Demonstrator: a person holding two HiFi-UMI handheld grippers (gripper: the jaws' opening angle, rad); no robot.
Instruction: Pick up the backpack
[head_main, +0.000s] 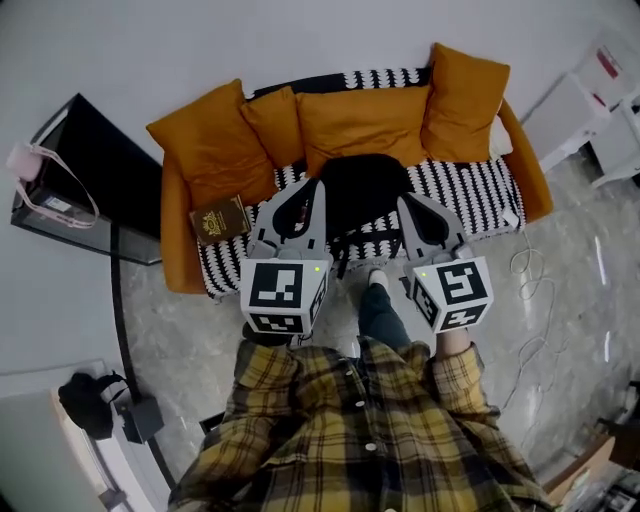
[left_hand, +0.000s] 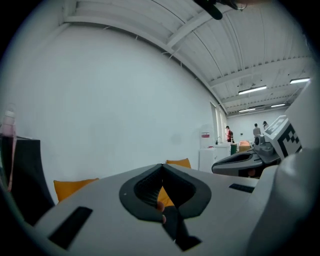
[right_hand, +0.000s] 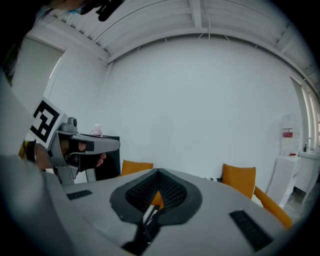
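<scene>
Left claw (head_main: 312, 185) and right claw (head_main: 404, 199), both closed, flank black backpack (head_main: 362, 195) on sofa (head_main: 535, 182).

- Bright, even white light; the wall (head_main: 300, 40) behind the sofa (head_main: 470, 195) is evenly lit.
- Ceiling light strips (left_hand: 252, 90) glow up and right of the sofa.
- Both gripper views: fisheye bending, black corners, soft close foreground.

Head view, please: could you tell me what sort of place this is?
Probably a mock living-room corner inside a large lab or workshop hall: an orange sofa holds a black backpack, but strip lights hang from a high, ribbed ceiling.
</scene>
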